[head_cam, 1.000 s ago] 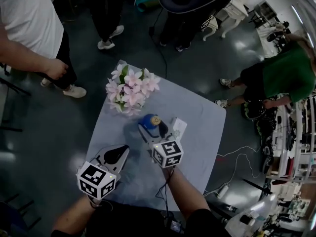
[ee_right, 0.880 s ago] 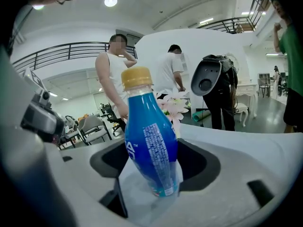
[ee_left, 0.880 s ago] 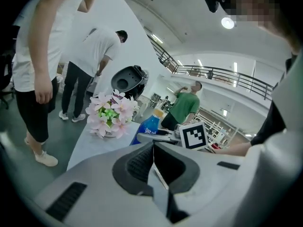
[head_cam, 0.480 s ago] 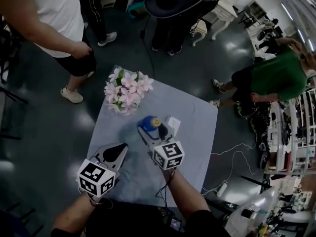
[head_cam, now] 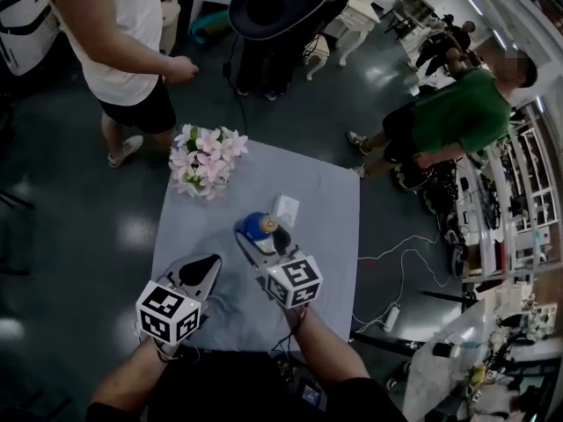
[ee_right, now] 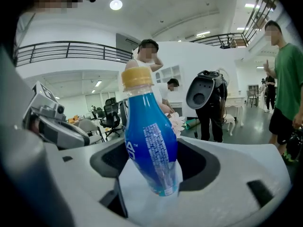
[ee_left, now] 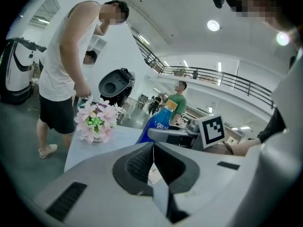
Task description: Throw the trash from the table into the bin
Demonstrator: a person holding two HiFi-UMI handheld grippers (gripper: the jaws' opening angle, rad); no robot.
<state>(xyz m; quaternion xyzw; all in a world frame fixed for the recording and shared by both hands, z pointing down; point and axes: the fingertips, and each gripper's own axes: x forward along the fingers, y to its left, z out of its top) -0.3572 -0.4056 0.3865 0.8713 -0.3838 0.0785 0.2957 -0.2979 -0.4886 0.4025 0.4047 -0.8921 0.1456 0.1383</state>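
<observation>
Right claw [ee_right: 156,171] clamped on blue bottle [ee_right: 150,141], plain only in right gripper view; left claw [ee_left: 153,149] together

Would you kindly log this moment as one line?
right gripper: shut on blue bottle | left gripper: shut, empty | flowers on table

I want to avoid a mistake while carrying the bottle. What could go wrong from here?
The right gripper holds the blue bottle only near its base, tilted, so it may slip out. The flowers stand on the table toward the black bin and could be knocked. A person in a white shirt stands near that bin and may be bumped.
</observation>
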